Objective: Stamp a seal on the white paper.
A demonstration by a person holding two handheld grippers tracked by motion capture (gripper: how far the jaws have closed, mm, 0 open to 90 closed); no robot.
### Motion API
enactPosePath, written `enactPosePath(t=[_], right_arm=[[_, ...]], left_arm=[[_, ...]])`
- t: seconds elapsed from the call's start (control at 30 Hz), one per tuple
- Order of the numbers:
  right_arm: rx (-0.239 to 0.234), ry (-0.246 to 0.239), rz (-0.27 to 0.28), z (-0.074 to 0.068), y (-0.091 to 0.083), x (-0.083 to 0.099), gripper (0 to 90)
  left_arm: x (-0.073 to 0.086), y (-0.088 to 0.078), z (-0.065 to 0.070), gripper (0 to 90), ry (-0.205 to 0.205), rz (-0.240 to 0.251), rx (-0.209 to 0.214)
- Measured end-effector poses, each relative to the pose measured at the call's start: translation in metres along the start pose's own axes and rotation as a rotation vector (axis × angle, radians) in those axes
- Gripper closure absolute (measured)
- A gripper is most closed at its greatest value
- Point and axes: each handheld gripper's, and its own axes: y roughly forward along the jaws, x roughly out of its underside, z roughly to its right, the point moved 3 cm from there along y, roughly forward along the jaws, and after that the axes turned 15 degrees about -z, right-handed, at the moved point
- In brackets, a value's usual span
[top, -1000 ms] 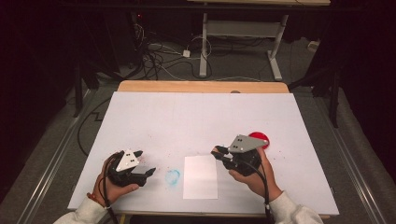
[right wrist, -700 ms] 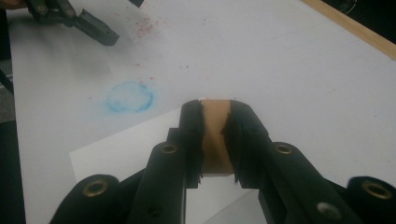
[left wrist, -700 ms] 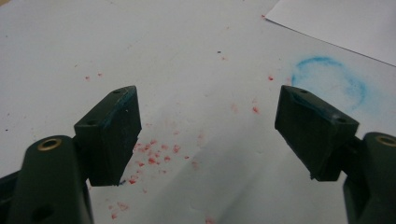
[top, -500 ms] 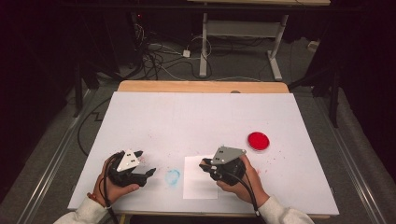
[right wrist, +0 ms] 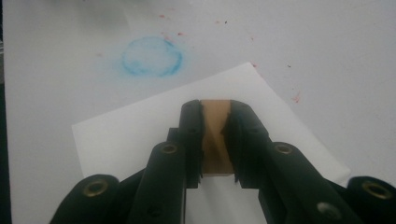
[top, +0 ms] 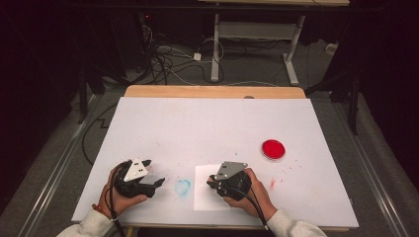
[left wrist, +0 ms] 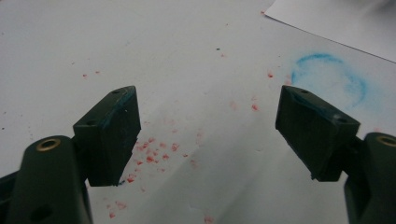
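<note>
The right gripper (top: 213, 182) has moved left from beside the red dish (top: 273, 149) and down over the sheet of paper (top: 205, 196), its jaws pinching a small brown block (right wrist: 215, 135). The left gripper (top: 157, 181) rests low on the surface (top: 207, 123), jaws spread and empty. A blue smudge (top: 183, 186) lies between them; the near edge is close.

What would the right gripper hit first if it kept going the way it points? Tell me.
Probably the white paper sheet: the right gripper, shut on a small brown block, points across it. Beyond it lies the blue powder ring, though how low the gripper is stays unclear.
</note>
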Motion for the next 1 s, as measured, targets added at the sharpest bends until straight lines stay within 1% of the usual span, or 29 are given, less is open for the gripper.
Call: enactPosePath(t=[0.03,0.1,0.13,0.23,0.3,0.37,0.6,0.73,0.77,0.9,1.0], right_arm=[[0.003,-0.011,-0.004,0.001,0.001,0.001,76.2],[0.005,-0.014,-0.01,0.001,0.003,0.001,76.2],[0.01,-0.007,-0.014,0.0,0.004,0.001,76.2],[0.009,-0.019,-0.026,0.001,0.006,0.002,76.2],[0.008,-0.014,-0.034,0.001,0.009,0.002,76.2],[0.0,-0.023,-0.053,0.002,0.012,0.003,76.2],[-0.033,-0.01,-0.062,0.006,0.014,0.003,76.2],[-0.03,-0.019,-0.074,0.005,0.014,0.002,76.2],[-0.029,-0.011,-0.074,0.005,0.015,0.002,76.3],[-0.041,-0.012,-0.085,0.007,0.015,0.001,76.3],[-0.055,-0.002,-0.091,0.008,0.015,0.001,76.3]], left_arm=[[0.0,0.0,0.0,21.6,0.0,0.0,0.0],[0.0,0.0,0.0,21.6,0.001,-0.001,0.0],[0.0,0.0,0.0,21.6,0.001,-0.001,0.0],[0.0,0.0,0.0,21.6,0.003,-0.003,0.001],[0.0,0.001,0.0,21.6,0.002,-0.004,0.0],[0.0,0.001,0.0,21.6,0.002,-0.003,0.0],[0.0,0.001,0.0,21.6,0.004,-0.006,-0.003],[0.0,0.001,0.0,21.6,0.002,-0.007,-0.002],[0.0,0.001,0.0,21.6,0.003,-0.009,-0.003],[0.0,0.001,0.0,21.6,0.006,-0.011,-0.004],[0.0,0.001,0.001,21.6,0.007,-0.012,-0.004]])
